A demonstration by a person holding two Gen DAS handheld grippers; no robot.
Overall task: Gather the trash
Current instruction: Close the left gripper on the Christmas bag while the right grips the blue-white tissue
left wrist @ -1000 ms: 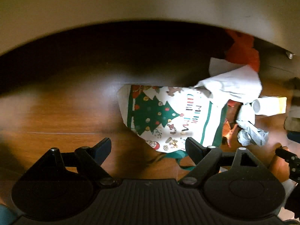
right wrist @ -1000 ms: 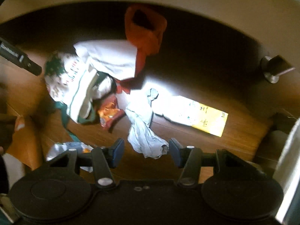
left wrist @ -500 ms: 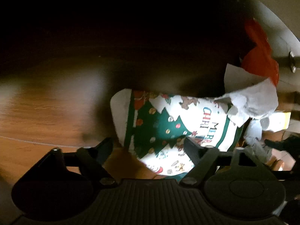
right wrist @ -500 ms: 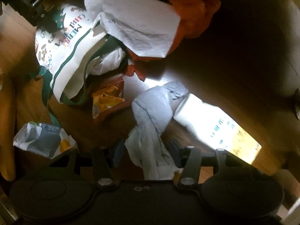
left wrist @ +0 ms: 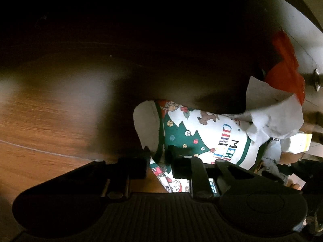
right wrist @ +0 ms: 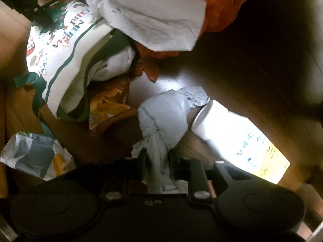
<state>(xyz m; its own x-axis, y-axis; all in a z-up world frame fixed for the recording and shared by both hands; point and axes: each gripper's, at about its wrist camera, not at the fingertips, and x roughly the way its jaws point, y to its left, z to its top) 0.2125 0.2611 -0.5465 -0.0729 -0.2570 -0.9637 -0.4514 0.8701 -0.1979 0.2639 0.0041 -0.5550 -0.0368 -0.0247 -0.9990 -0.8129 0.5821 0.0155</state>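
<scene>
- Christmas-print bag (left wrist: pixel 203 137): white and green, lying on the wooden floor (left wrist: pixel 50 133), mouth slack, white paper sheet (right wrist: pixel 153 14) over its rim.
- Crumpled grey plastic wad (right wrist: pixel 163 119): beside a white bottle (right wrist: pixel 228 133) lying on its side.
- Orange snack wrapper (right wrist: pixel 109 106): at the bag's mouth.
- Grey-white wrapper (right wrist: pixel 34 155): lying apart.
- Orange plastic bag (right wrist: pixel 222 2): behind the sheet.

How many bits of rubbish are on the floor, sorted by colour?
Right wrist view:
White: 2, paper sheet, bottle
Orange: 2, plastic bag, snack wrapper
Pale grey: 1, knotted bag
Grey, white and yellow: 1, crumpled wrapper
Christmas print: 1, tote
Total: 7
</scene>
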